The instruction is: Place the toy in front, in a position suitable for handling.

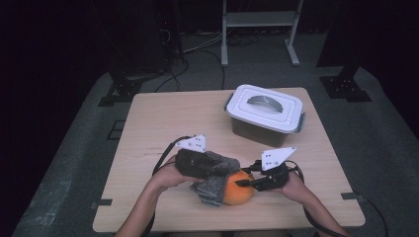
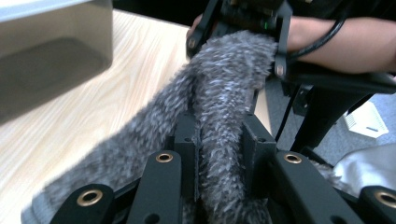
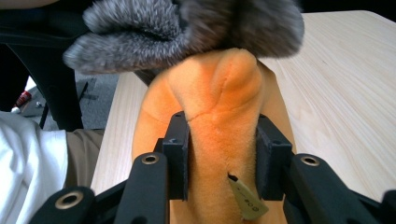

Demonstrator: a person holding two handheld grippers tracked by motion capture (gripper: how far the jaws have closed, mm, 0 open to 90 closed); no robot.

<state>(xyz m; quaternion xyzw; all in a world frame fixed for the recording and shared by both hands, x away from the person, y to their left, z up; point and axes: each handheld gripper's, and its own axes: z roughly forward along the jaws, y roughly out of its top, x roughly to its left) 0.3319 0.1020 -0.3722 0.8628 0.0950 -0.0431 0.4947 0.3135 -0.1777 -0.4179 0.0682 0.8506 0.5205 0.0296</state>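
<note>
Orange plush sits squeezed between the right gripper's fingers, tag visible there; left gripper fingers clamp grey fur draped above. Lidded box stands on the table well beyond.

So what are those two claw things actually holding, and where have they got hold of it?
The left gripper pinches a fold of the grey fuzzy cloth. The right gripper squeezes a bulge of the orange plush toy near its tag.
</note>
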